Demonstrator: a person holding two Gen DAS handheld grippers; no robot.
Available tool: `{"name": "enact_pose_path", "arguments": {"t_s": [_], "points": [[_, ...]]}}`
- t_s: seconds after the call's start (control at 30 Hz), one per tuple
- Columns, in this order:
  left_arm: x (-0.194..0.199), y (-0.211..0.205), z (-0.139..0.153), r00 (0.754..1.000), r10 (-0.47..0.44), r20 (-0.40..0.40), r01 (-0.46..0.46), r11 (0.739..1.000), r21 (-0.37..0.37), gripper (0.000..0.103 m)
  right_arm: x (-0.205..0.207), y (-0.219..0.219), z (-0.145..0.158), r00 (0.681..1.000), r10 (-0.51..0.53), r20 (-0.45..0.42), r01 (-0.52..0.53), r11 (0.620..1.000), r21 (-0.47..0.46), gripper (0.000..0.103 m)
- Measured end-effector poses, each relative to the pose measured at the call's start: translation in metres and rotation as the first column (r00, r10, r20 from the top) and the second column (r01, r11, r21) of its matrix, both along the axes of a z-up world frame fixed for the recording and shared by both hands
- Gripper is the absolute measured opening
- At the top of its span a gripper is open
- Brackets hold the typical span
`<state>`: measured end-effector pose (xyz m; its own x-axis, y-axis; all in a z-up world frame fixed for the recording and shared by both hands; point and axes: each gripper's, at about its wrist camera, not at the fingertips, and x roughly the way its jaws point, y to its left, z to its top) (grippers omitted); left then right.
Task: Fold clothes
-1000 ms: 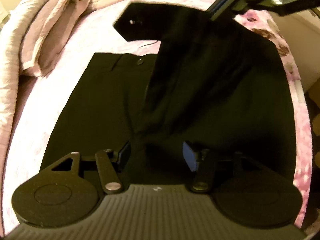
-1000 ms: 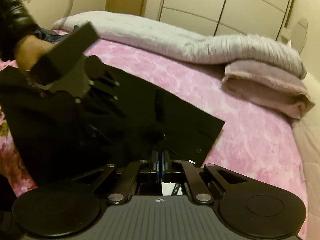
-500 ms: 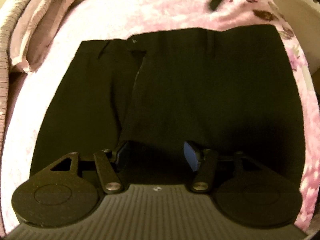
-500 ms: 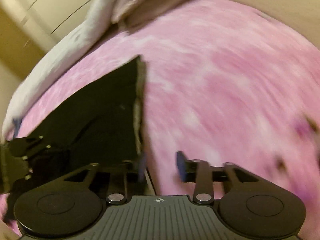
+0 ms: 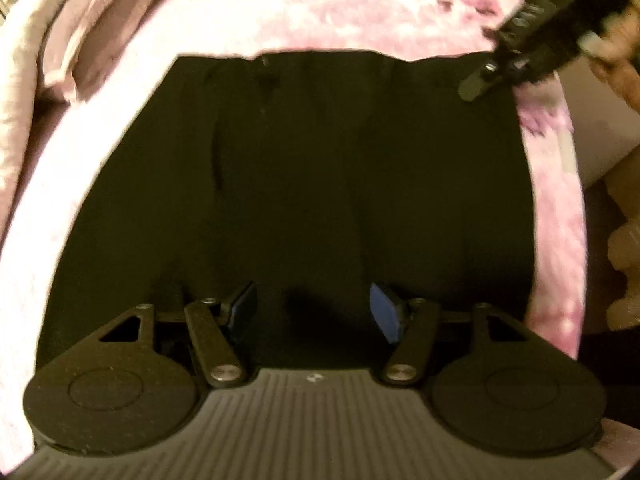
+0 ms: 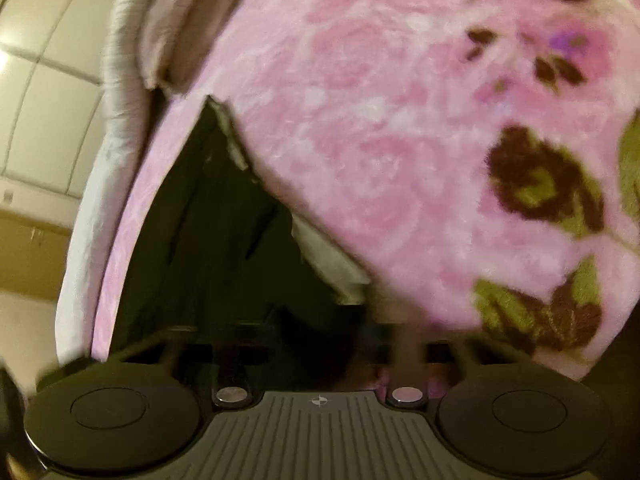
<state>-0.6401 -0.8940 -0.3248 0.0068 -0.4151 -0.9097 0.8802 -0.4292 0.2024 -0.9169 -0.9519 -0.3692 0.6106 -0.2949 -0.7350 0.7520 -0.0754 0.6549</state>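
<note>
On your far left, the folded pale blanket (image 5: 60, 40) sits clear of the work, leaving you the pink bedspread (image 5: 320, 8) as a flat folding bed. The black trousers (image 5: 304, 168) lie spread on it, waistband away from you, one half laid over the other so the edges line up. Your left gripper (image 5: 312, 308) hovers low over the near end, jaws moderately wide with nothing between them, probably ready to take the near end. At the far right corner of the waistband, your right gripper (image 5: 480, 84) has just been closing; its fingertips are too blurred to tell whether cloth sits between them.
</note>
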Motion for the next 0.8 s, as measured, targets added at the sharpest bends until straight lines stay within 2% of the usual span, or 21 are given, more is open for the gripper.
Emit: {"name": "enact_pose_path", "arguments": {"t_s": [0.13,0.2,0.3,0.33,0.43,0.5,0.53,0.6,0.7,0.8], "points": [[-0.009,0.019,0.008,0.999,0.028,-0.026,-0.028,1.0,-0.006,0.058,-0.024,-0.004,0.015,1.0,0.011,-0.004,-0.011,1.0,0.007,0.008],[-0.005,0.033,0.014,0.997,0.066,-0.039,-0.066,0.998,-0.012,0.058,-0.021,-0.009,0.016,0.998,0.057,-0.037,-0.056,0.998,0.008,0.008],[0.016,0.057,0.02,0.986,0.162,-0.025,-0.162,0.987,-0.002,0.058,-0.007,-0.017,0.016,0.99,0.106,-0.098,-0.106,0.994,0.007,0.01],[0.027,0.069,0.022,0.979,0.204,-0.011,-0.204,0.979,0.001,0.058,-0.002,-0.019,0.017,0.986,0.117,-0.121,-0.117,0.993,0.004,0.016],[0.066,0.118,0.028,0.946,0.315,0.071,-0.316,0.949,0.004,0.058,0.008,-0.009,0.028,0.963,0.157,-0.217,-0.166,0.986,-0.023,0.033],[0.094,0.152,0.029,0.916,0.378,0.132,-0.383,0.924,0.012,0.058,0.017,0.0,0.037,0.936,0.178,-0.303,-0.198,0.979,-0.037,0.035],[0.108,0.169,0.028,0.9,0.407,0.156,-0.415,0.91,0.022,0.059,0.022,0.008,0.044,0.907,0.181,-0.379,-0.214,0.976,-0.045,0.035],[0.137,0.203,0.025,0.87,0.45,0.201,-0.466,0.884,0.038,0.059,0.033,0.021,0.057,0.87,0.179,-0.46,-0.233,0.97,-0.063,0.036],[0.178,0.249,0.021,0.832,0.491,0.258,-0.519,0.853,0.052,0.059,0.061,0.042,0.076,0.831,0.178,-0.528,-0.266,0.959,-0.094,0.036],[0.217,0.295,0.017,0.79,0.542,0.286,-0.579,0.813,0.059,0.059,0.105,0.061,0.088,0.821,0.233,-0.521,-0.334,0.936,-0.108,0.036]]}}
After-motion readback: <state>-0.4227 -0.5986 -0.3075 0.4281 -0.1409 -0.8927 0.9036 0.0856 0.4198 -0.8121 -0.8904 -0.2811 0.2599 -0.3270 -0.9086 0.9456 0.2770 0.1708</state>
